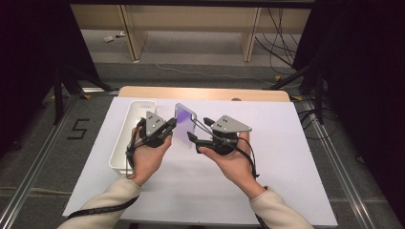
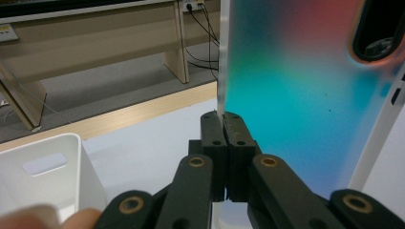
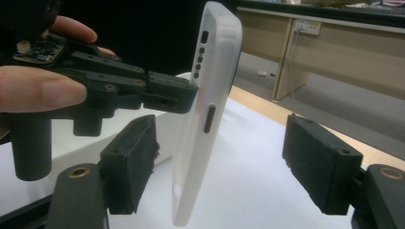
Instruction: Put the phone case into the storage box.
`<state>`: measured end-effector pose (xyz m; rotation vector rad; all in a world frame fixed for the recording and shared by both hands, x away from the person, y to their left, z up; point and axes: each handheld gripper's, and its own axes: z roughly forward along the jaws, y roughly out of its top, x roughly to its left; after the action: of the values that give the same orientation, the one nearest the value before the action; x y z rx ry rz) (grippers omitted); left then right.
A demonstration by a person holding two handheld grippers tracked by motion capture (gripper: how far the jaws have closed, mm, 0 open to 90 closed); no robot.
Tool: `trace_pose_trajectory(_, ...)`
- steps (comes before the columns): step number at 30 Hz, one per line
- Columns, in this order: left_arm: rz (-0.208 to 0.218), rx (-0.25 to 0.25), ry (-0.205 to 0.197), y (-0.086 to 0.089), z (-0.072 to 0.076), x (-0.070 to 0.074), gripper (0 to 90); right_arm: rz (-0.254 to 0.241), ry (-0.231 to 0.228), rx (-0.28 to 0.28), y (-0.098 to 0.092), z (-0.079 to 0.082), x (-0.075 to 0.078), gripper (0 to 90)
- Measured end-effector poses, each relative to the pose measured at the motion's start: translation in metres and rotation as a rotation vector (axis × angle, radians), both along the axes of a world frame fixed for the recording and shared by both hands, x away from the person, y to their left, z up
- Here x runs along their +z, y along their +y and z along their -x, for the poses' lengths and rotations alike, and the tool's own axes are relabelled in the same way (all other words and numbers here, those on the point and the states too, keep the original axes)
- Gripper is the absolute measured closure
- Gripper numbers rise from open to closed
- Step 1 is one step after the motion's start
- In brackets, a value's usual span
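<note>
Two grippers in play: my left gripper (image 2: 223, 125) pinches the translucent iridescent plastic phone case (image 1: 184, 125) upright above the table, right gripper (image 3: 219, 167) spread wide around it untouching, white rectangular plastic bin (image 1: 125, 138) beside still awaiting it, I judge.

One readable mark: a black "5" (image 1: 79, 129) on the grey floor (image 1: 38, 157) left of my table (image 1: 286, 191) (taped or painted, I can't tell which). Nothing else I see carries legible text.
</note>
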<state>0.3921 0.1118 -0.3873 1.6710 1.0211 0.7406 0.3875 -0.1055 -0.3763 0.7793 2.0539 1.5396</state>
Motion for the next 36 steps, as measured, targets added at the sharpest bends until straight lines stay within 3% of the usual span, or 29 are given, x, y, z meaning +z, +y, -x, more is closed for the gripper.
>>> trace_pose_trajectory(6, 0.005, -0.001, -0.001, 0.002, 0.0, 0.002, 88.6, -0.011, 0.01, 0.015, -0.003, 0.002, 0.001, 22.6)
trace_pose_trajectory(7, 0.002, -0.002, 0.0, 0.002, 0.0, 0.002, 88.6, -0.011, -0.014, 0.011, -0.004, 0.002, 0.001, 22.1)
trace_pose_trajectory(8, 0.008, 0.004, 0.001, 0.003, 0.0, 0.002, 88.6, -0.018, 0.004, 0.013, -0.005, 0.003, 0.001, 21.8)
trace_pose_trajectory(16, 0.033, 0.007, 0.01, 0.007, -0.002, 0.004, 88.6, -0.039, 0.003, 0.033, -0.014, 0.005, 0.0, 18.7)
trace_pose_trajectory(31, 0.043, 0.023, 0.014, 0.013, -0.003, 0.005, 88.6, -0.04, -0.006, 0.01, -0.035, 0.01, -0.002, 18.5)
trace_pose_trajectory(36, 0.046, 0.031, 0.012, 0.016, -0.003, 0.007, 88.6, -0.041, -0.031, -0.008, -0.043, 0.01, -0.002, 18.5)
